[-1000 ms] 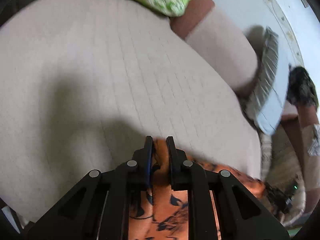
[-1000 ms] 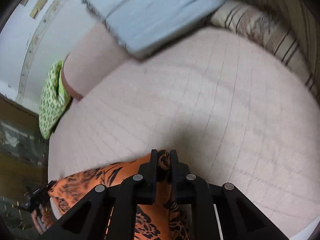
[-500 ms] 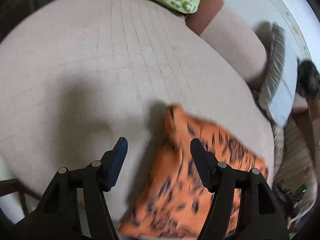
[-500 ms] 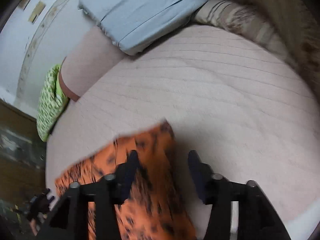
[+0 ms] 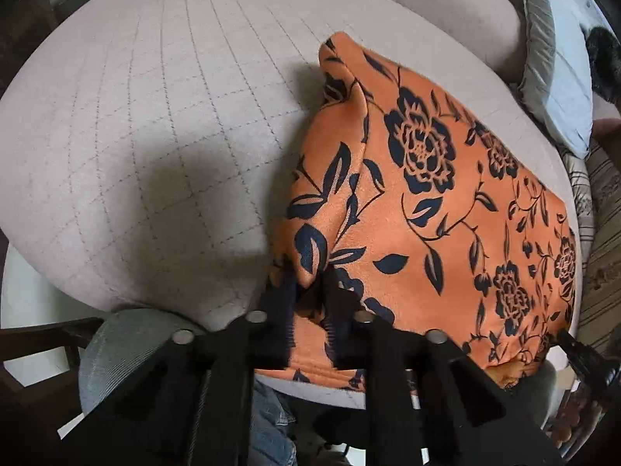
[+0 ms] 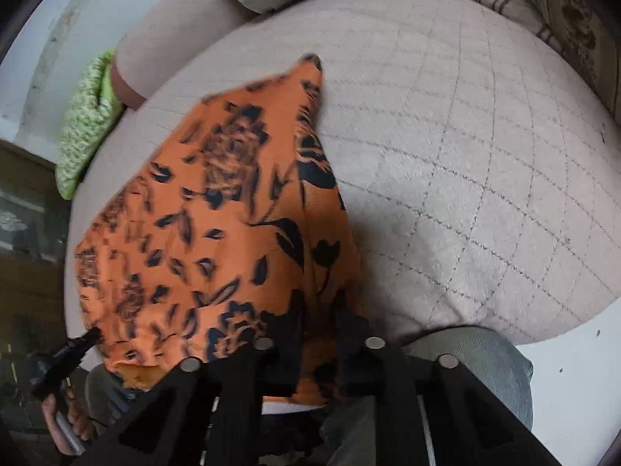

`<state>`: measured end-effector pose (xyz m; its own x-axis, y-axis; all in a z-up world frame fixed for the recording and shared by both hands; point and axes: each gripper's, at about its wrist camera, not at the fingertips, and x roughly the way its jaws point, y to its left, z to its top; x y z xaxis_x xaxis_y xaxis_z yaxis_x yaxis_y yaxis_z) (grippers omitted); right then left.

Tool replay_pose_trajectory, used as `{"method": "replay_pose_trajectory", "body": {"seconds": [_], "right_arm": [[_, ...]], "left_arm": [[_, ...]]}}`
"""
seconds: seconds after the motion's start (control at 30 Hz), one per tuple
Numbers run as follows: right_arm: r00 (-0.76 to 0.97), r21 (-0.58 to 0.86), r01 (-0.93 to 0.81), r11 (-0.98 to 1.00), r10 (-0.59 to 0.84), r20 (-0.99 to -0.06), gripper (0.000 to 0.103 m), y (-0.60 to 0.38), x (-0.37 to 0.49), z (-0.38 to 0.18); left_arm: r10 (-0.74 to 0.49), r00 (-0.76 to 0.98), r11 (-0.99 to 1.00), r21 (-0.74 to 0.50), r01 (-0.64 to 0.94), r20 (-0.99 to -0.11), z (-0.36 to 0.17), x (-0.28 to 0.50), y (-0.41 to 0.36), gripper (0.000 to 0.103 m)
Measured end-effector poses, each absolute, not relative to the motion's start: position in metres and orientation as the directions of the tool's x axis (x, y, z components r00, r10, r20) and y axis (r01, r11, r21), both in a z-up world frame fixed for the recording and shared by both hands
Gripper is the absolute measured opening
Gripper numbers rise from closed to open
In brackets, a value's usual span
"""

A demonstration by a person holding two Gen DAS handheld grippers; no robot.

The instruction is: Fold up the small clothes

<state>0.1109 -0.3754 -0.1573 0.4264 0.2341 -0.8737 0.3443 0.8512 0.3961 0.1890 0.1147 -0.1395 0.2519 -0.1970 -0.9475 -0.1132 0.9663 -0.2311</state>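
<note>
An orange garment with a dark floral print lies spread on a pale quilted cushion surface, reaching from the near edge toward the middle. In the left wrist view it fills the area from about 6 o'clock round to 3 o'clock, with one corner pointing up toward 12 o'clock. In the right wrist view the same garment covers the side from 6 o'clock to 9 o'clock, its far corner near 12 o'clock.

The left hand-held gripper sits at 6 o'clock of its own view, at the garment's near edge. Its jaws are closing, and a fold of the orange cloth stands between them, pinched by the two dark fingers. The right hand-held gripper is likewise at 6 o'clock of its view, on the near edge at the garment's other side. Its jaws are also closing, with orange cloth caught between the fingers.

Each gripper shows in the other's view: a dark tip at about 4 o'clock in the left one, and at about 8 o'clock in the right one.

Beyond the garment, a pale blue cushion leans at 2 o'clock in the left view, and a green patterned cloth lies at 10 o'clock in the right view. The person's knees in grey trousers show below the cushion's near edge.
</note>
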Motion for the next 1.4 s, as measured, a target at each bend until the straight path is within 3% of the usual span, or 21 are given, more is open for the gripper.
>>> {"method": "replay_pose_trajectory", "body": {"seconds": [0.23,0.37,0.43,0.5,0.53,0.57,0.63,0.77,0.83,0.87,0.9,0.97,1.13,1.3,1.4], "right_arm": [[0.481,0.379,0.325,0.867,0.194,-0.855,0.009,-0.367,0.077,-0.115],[0.371,0.321,0.385,0.865,0.173,-0.912,0.010,-0.371,0.098,-0.158],[0.346,0.350,0.430,0.832,0.205,-0.915,0.010,-0.373,0.104,-0.169],[0.398,0.387,0.435,0.813,0.212,-0.893,0.011,-0.375,0.098,-0.154],[0.438,0.400,0.458,0.794,0.190,-0.879,0.011,-0.379,0.092,-0.143],[0.465,0.422,0.468,0.776,0.190,-0.865,0.011,-0.382,0.087,-0.134],[0.525,0.440,0.479,0.760,0.154,-0.837,0.012,-0.383,0.075,-0.111],[0.652,0.494,0.398,0.773,0.140,-0.745,0.017,-0.366,0.059,-0.069],[0.710,0.529,0.293,0.796,0.190,-0.678,0.036,-0.343,0.066,-0.052],[0.724,0.535,0.240,0.810,0.218,-0.654,0.053,-0.335,0.068,-0.045],[0.736,0.540,0.178,0.823,0.252,-0.628,0.060,-0.319,0.074,-0.041],[0.731,0.550,0.062,0.833,0.337,-0.593,0.062,-0.285,0.092,-0.036],[0.572,0.570,-0.119,0.813,0.525,-0.630,0.062,-0.200,0.161,-0.040],[0.450,0.498,-0.200,0.844,0.530,-0.719,0.062,-0.126,0.218,-0.047],[0.386,0.458,-0.229,0.859,0.512,-0.767,0.062,-0.090,0.243,-0.056]], "left_arm": [[-0.204,0.312,0.964,-0.245,-0.100,-0.928,-0.113,0.172,0.129,0.006],[-0.204,0.177,0.973,-0.219,-0.073,-0.963,-0.148,0.181,0.112,0.008],[-0.205,0.192,0.974,-0.219,-0.056,-0.960,-0.139,0.175,0.111,0.010],[-0.253,0.252,0.955,-0.282,-0.085,-0.934,-0.120,0.169,0.123,0.016],[-0.264,0.280,0.947,-0.304,-0.106,-0.923,-0.111,0.166,0.130,0.024],[-0.267,0.300,0.942,-0.315,-0.121,-0.916,-0.104,0.162,0.139,0.040],[-0.272,0.343,0.931,-0.336,-0.143,-0.899,-0.094,0.156,0.152,0.057],[-0.294,0.353,0.905,-0.377,-0.195,-0.888,-0.100,0.164,0.166,0.058],[-0.299,0.325,0.902,-0.377,-0.211,-0.897,-0.115,0.172,0.163,0.058],[-0.301,0.316,0.902,-0.376,-0.213,-0.900,-0.122,0.175,0.162,0.058],[-0.302,0.305,0.903,-0.374,-0.213,-0.903,-0.129,0.177,0.161,0.058],[-0.303,0.278,0.906,-0.366,-0.214,-0.912,-0.140,0.177,0.162,0.058],[-0.287,0.241,0.923,-0.335,-0.190,-0.927,-0.154,0.179,0.149,0.058],[-0.256,0.241,0.942,-0.298,-0.155,-0.936,-0.158,0.186,0.135,0.058],[-0.274,0.251,0.939,-0.315,-0.142,-0.928,-0.159,0.186,0.136,0.050]]}}
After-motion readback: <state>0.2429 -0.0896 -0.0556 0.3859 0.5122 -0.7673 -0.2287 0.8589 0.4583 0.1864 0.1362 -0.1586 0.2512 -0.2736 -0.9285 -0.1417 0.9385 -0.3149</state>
